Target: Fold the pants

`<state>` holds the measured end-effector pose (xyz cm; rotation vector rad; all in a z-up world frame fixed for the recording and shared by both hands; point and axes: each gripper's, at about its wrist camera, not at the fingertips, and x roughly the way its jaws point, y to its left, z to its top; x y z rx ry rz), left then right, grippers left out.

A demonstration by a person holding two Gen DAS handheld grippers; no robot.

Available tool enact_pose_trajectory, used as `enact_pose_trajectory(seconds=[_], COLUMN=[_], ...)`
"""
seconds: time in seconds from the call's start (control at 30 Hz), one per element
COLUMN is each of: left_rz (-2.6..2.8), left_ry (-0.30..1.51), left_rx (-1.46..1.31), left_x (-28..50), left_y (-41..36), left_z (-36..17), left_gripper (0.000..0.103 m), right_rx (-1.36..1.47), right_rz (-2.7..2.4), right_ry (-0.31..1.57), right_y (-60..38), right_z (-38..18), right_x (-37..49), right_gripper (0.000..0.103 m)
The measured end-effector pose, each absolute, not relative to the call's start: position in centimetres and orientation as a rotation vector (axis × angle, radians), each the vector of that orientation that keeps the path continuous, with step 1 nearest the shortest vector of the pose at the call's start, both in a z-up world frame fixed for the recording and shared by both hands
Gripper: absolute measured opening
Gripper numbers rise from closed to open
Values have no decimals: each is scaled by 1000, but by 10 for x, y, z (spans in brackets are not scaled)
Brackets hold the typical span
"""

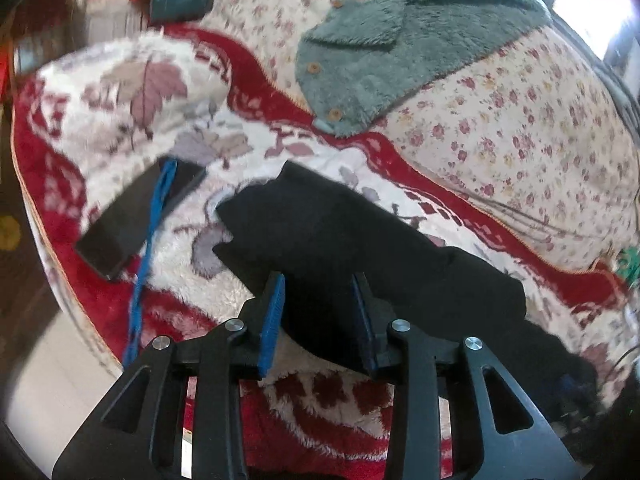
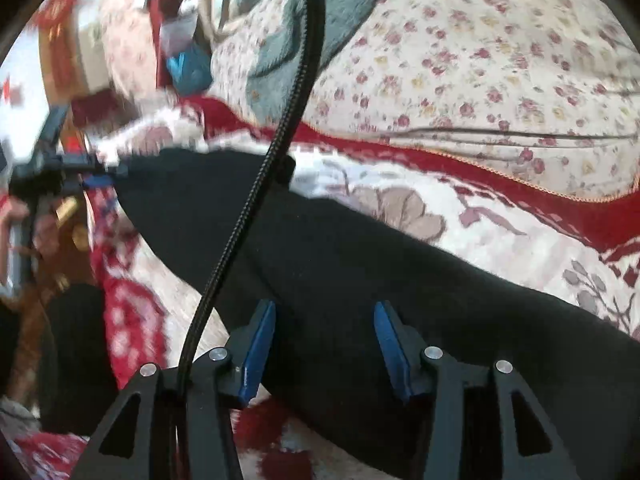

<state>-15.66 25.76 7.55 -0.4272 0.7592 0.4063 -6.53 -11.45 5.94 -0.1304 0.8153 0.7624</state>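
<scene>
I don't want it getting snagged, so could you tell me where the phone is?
In the left wrist view, the phone lies left of the black pants on the red-and-white blanket.

left wrist cam: looking down close over the black pants | right wrist cam: hugging them too | both sharing the bed's red blanket

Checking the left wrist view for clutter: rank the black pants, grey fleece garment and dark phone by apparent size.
1. black pants, though nearness inflates them
2. grey fleece garment, close behind
3. dark phone, clearly smallest
</scene>
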Motion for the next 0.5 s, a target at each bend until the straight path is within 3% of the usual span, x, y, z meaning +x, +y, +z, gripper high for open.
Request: enact_pose_trajectory(seconds=[0.5], left_rz=[209], left_ry=[716], left_rx=[-241], left_x=[-116], left_y=[148], left_z=[97], left_gripper=[32], right_rx=[-12], right_rz=[663], right_ry=[777], right_y=[-172], right_z=[93], right_x=[-80], right_gripper=[49])
